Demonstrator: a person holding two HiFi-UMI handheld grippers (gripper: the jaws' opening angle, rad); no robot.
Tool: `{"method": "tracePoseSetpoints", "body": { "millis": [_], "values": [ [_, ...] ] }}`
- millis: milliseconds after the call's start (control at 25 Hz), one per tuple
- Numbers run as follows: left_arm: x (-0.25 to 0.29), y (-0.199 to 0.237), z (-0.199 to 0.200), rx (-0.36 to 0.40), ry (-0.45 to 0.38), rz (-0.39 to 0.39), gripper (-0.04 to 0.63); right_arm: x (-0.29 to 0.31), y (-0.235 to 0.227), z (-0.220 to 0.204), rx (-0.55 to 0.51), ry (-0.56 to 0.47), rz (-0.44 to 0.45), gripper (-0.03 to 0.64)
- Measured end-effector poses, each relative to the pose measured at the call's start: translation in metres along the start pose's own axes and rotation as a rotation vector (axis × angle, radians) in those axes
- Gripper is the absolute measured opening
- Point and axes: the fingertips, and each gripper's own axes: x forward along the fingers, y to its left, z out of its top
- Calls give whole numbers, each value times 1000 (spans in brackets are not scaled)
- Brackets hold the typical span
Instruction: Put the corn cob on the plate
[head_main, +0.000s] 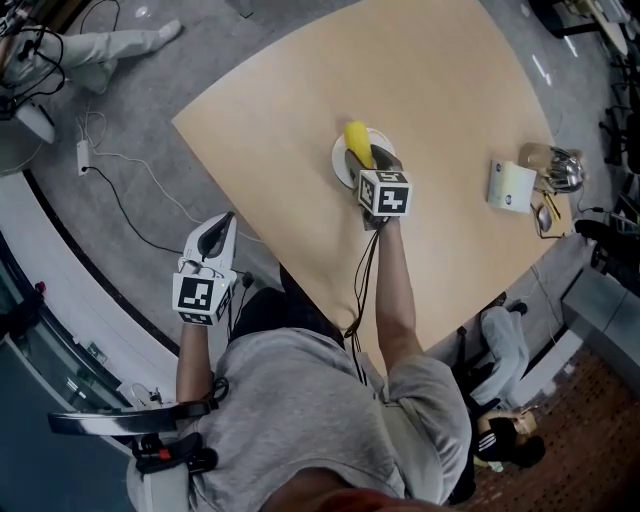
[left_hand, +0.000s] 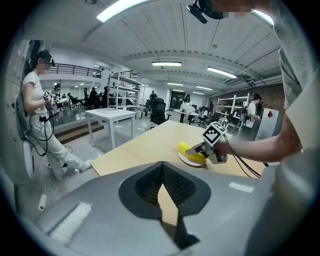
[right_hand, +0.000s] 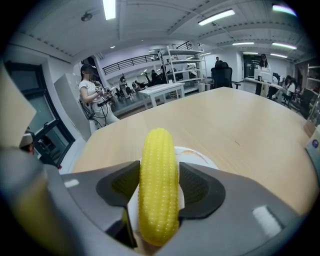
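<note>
The yellow corn cob (right_hand: 158, 185) lies lengthwise on the white plate (right_hand: 199, 156) at the middle of the wooden table (head_main: 440, 90). My right gripper (right_hand: 159, 167) is over the plate with a pad on either side of the cob, and its jaws stand open. From the head view the corn cob (head_main: 355, 138) pokes out past the right gripper (head_main: 372, 158) onto the plate (head_main: 342, 165). My left gripper (head_main: 222, 222) hangs off the table's left edge, shut and empty. The left gripper (left_hand: 162, 165) view shows the corn cob (left_hand: 189, 151) and plate (left_hand: 189, 161) from the side.
A white card box (head_main: 511, 186) and glass and metal ware (head_main: 558, 170) sit at the table's right end. A power strip and cable (head_main: 85, 155) lie on the floor to the left. A person (left_hand: 39, 107) stands by the far wall, and white tables stand beyond.
</note>
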Motion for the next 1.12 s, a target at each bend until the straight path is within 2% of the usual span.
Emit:
{"method": "tracePoseSetpoints", "body": {
  "millis": [720, 1120],
  "values": [
    [10, 1, 7, 11, -19, -13, 20, -1, -6, 3, -8, -26, -27, 245],
    [-20, -30, 27, 72, -75, -19, 20, -63, -1, 8, 4, -115, -35, 245]
  ]
}}
